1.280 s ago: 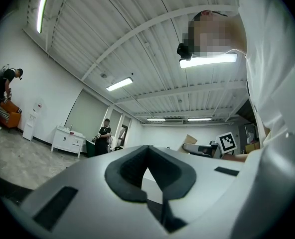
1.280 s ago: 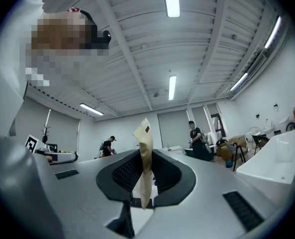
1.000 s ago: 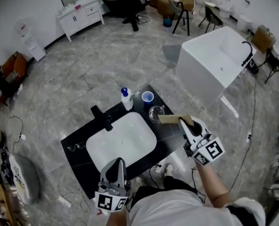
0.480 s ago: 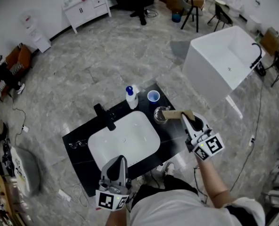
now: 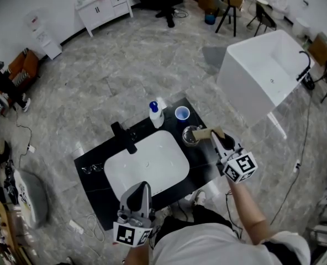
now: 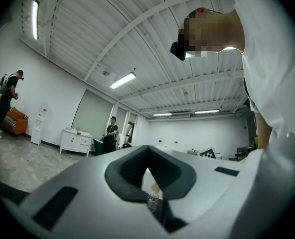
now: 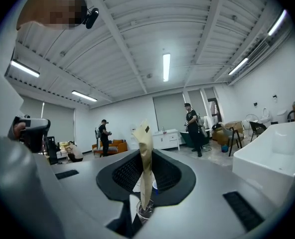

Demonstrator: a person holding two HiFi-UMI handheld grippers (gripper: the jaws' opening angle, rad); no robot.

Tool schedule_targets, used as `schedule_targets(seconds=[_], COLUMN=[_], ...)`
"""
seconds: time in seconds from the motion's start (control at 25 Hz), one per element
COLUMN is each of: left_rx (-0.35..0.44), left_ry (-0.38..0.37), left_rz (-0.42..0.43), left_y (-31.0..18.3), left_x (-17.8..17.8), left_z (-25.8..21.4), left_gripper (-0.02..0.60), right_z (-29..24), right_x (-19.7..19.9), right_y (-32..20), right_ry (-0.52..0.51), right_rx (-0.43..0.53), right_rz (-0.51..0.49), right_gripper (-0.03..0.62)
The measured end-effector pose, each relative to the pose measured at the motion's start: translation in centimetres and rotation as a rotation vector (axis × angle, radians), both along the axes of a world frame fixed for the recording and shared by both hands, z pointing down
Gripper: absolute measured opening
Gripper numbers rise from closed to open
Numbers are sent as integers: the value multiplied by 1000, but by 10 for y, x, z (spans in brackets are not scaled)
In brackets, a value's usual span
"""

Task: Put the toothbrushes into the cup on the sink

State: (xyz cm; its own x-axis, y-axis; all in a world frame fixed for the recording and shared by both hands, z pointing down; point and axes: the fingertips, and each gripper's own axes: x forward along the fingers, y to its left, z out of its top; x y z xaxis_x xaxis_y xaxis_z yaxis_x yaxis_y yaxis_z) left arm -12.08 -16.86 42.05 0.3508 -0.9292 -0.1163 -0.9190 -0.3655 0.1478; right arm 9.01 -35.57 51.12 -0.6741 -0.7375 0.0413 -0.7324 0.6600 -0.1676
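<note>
**Toothbrush** (image 5: 203,132): one, long and flat, in a tan paper sleeve. It is pinched near one end between the jaws of the right gripper (image 5: 215,139). Its free end hangs over the mouth of the clear cup (image 5: 190,136) on the black counter (image 5: 91,160), right of the basin (image 5: 115,162).

**Step, as judged:** insertion. The next move calls for lowering the tip inside the rim, then releasing (a blue cup (image 5: 182,113) stands just behind).

**Left gripper** (image 5: 137,195): jaws together, empty, at the counter's near edge.
</note>
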Motion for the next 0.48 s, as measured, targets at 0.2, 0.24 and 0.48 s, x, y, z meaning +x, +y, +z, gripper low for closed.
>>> schedule_targets(seconds=[0.2, 0.24, 0.48], left_rx=[-7, -9, -17], left_ry=[-3, -4, -11], left_rz=[-12, -15, -39], left_y=[1, 1, 4], left_x=[-1, -1, -6], left_z=[1, 1, 3], left_gripper=[-2, -2, -2], right_z=[13, 15, 35], right_x=[-3, -4, -13], right_y=[-9, -11, -21], right_ry=[-15, -18, -22], right_rx=[-34, -39, -69], right_rz=[0, 0, -8], right_gripper=[72, 72, 72])
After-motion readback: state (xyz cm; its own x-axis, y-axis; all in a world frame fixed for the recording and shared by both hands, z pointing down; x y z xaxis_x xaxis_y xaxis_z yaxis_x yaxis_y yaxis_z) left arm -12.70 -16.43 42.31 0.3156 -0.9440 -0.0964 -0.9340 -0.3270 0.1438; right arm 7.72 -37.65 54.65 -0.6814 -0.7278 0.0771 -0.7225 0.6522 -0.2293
